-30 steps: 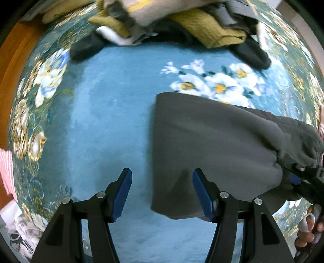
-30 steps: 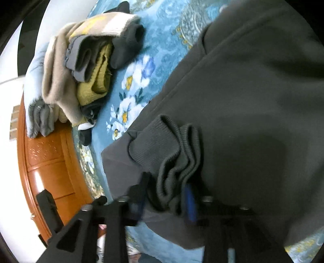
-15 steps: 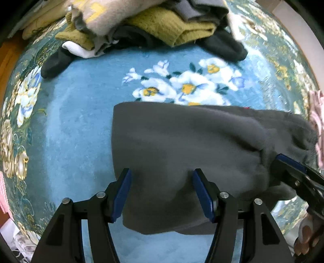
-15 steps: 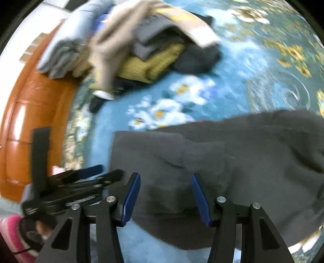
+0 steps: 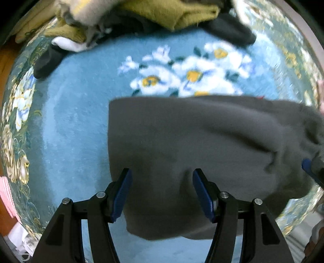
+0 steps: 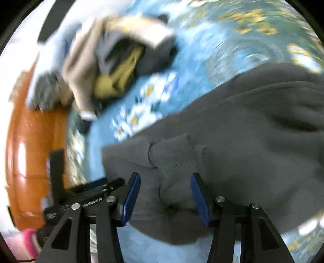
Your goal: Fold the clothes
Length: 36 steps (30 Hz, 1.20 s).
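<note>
Grey garment (image 5: 192, 141) lies flat on a blue floral bedspread (image 5: 77, 121); folded, with a straight edge on the side towards the white flower motif (image 5: 186, 74). The motif sits just beyond that edge, partly covered by it.

Left gripper (image 5: 162, 189): fingers spread wide, released, holding nothing. They hover over the near part of the grey garment; contact with the cloth cannot be told from this view.

Right gripper (image 6: 164, 194): fingers likewise apart, nothing clamped between them. A ribbed cuff (image 6: 174, 153) of the grey garment lies folded onto the garment body, right between and just ahead of the two blue pads. Right wrist view is motion-blurred, so fine detail is poor.

Pile of clothes (image 5: 141, 16) sits on the bedspread on the far side of the grey garment, beyond the flower motif, well apart from the garment: mustard-yellow, beige, black and white pieces, heaped unfolded. Same pile in the right wrist view (image 6: 105, 66), blurred.

An orange-brown wooden bed frame (image 6: 26, 151) borders the bedspread beside the pile. The left gripper shows in the right wrist view (image 6: 89, 192), near the garment's corner.
</note>
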Tool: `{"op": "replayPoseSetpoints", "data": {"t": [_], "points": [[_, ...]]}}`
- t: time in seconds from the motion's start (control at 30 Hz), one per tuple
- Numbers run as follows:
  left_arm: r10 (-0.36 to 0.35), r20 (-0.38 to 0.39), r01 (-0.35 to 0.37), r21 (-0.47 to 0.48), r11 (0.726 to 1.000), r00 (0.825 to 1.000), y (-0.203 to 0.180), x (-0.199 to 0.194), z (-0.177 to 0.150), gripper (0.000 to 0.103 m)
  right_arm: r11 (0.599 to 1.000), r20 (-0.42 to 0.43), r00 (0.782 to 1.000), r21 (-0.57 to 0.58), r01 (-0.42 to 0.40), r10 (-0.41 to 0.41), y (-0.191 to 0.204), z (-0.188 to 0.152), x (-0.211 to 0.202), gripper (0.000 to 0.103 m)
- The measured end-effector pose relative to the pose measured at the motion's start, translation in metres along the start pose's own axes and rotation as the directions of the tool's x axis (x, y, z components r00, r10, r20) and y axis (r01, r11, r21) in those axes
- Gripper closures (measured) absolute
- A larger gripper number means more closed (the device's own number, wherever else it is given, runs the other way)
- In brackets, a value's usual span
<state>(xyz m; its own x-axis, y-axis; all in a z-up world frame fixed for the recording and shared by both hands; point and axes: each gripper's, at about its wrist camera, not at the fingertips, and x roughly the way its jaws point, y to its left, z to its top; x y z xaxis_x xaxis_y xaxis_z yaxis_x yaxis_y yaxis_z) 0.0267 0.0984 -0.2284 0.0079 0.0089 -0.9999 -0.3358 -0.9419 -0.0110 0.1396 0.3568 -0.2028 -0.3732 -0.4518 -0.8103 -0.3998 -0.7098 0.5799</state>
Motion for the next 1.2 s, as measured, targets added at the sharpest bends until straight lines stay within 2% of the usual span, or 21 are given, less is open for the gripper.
{"op": "replayPoseSetpoints", "data": {"t": [0.1, 0.27, 0.37, 0.5, 0.63, 0.73, 0.9, 1.07, 1.2], "points": [[-0.059, 0.033, 0.058, 0.01, 0.998, 0.998, -0.018, -0.018, 0.0, 0.04, 0.994, 0.097, 0.995, 0.111, -0.002, -0.008, -0.038, -0.01, -0.044, 0.045], [-0.134, 0.03, 0.128, 0.137, 0.982, 0.991, -0.083, -0.017, 0.007, 0.04, 0.949, 0.185, 0.983, 0.31, -0.054, -0.005, -0.105, -0.021, -0.064, 0.043], [-0.116, -0.009, 0.115, 0.18, 0.977, 0.993, -0.116, 0.0, 0.013, 0.04, 0.903, 0.237, 0.971, 0.421, -0.092, -0.012, -0.145, -0.029, -0.076, 0.04], [-0.032, -0.058, 0.042, 0.166, 0.985, 0.998, -0.132, 0.032, 0.021, 0.039, 0.828, 0.296, 0.955, 0.54, -0.15, -0.021, -0.194, -0.036, -0.088, 0.038], [-0.019, -0.083, 0.03, 0.135, 0.99, 0.996, -0.134, 0.038, 0.027, 0.037, 0.806, 0.299, 0.954, 0.555, -0.205, 0.036, -0.21, -0.032, -0.073, 0.03], [-0.056, -0.085, 0.062, 0.079, 0.995, 0.995, -0.127, 0.023, 0.025, 0.037, 0.79, 0.309, 0.947, 0.559, -0.251, 0.082, -0.218, -0.029, -0.068, 0.028], [-0.135, -0.056, 0.131, -0.063, 0.989, 0.989, -0.098, -0.011, 0.013, 0.037, 0.8, 0.322, 0.939, 0.529, -0.282, 0.118, -0.218, -0.02, -0.065, 0.027], [-0.144, -0.043, 0.138, -0.121, 0.983, 0.989, -0.076, -0.027, 0.0, 0.037, 0.79, 0.342, 0.931, 0.533, -0.303, 0.127, -0.214, -0.014, -0.058, 0.027], [-0.158, -0.034, 0.152, -0.14, 0.978, 0.987, -0.061, -0.032, -0.002, 0.037, 0.787, 0.346, 0.932, 0.544, -0.292, 0.107, -0.205, -0.01, -0.065, 0.044]]}}
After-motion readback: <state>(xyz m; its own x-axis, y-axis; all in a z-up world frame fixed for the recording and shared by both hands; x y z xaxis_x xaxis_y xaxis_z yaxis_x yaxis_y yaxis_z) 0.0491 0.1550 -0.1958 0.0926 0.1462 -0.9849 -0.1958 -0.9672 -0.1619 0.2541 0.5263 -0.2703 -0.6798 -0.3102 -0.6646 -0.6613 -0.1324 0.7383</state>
